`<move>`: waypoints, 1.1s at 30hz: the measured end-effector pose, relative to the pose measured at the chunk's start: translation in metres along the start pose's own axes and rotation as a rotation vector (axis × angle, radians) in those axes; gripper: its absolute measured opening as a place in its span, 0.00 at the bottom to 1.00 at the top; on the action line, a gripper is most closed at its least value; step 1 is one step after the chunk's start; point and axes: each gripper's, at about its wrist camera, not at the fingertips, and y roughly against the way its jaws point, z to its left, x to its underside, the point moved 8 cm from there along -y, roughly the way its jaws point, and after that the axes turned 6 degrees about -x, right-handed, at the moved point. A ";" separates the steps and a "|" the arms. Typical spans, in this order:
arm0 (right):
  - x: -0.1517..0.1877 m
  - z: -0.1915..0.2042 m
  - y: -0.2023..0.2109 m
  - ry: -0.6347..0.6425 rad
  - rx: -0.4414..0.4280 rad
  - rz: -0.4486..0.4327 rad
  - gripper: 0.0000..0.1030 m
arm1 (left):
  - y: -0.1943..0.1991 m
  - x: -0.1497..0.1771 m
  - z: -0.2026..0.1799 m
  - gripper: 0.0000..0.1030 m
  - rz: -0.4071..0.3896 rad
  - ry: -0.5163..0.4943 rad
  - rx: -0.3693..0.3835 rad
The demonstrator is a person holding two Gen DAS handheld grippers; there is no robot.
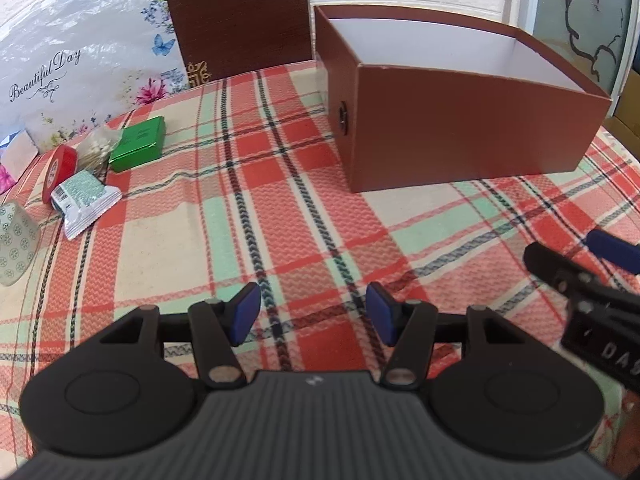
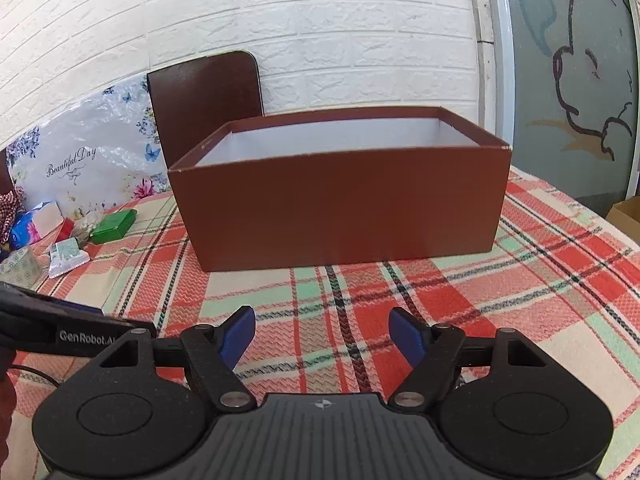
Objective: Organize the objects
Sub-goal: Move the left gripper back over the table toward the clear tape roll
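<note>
Both the left gripper [image 1: 313, 312] and right gripper [image 2: 322, 334] hover wide and empty over the counter [image 1: 280, 184], the lidless brown box [image 2: 340, 196] apparently ready to receive the green packet [image 1: 139, 143] and neighbouring clutter.

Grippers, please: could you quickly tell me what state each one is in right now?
Left gripper: open, holding nothing.
Right gripper: open, holding nothing.

A plaid tablecloth [image 2: 520, 300] is spread over the table. A white brick wall [image 2: 320, 40] is seen behind it, a flowered plastic bag [image 1: 60, 60] is propped against the wall, and a cartoon drawing [image 2: 580, 80] is seen at right.
</note>
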 end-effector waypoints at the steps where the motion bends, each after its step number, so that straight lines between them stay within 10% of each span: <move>1: -0.003 0.002 0.001 0.001 -0.003 -0.012 0.71 | -0.001 0.001 0.002 0.59 0.000 0.001 -0.004; 33: 0.004 -0.001 -0.042 -0.132 -0.045 0.021 0.74 | -0.014 0.015 0.021 0.72 -0.050 0.004 -0.073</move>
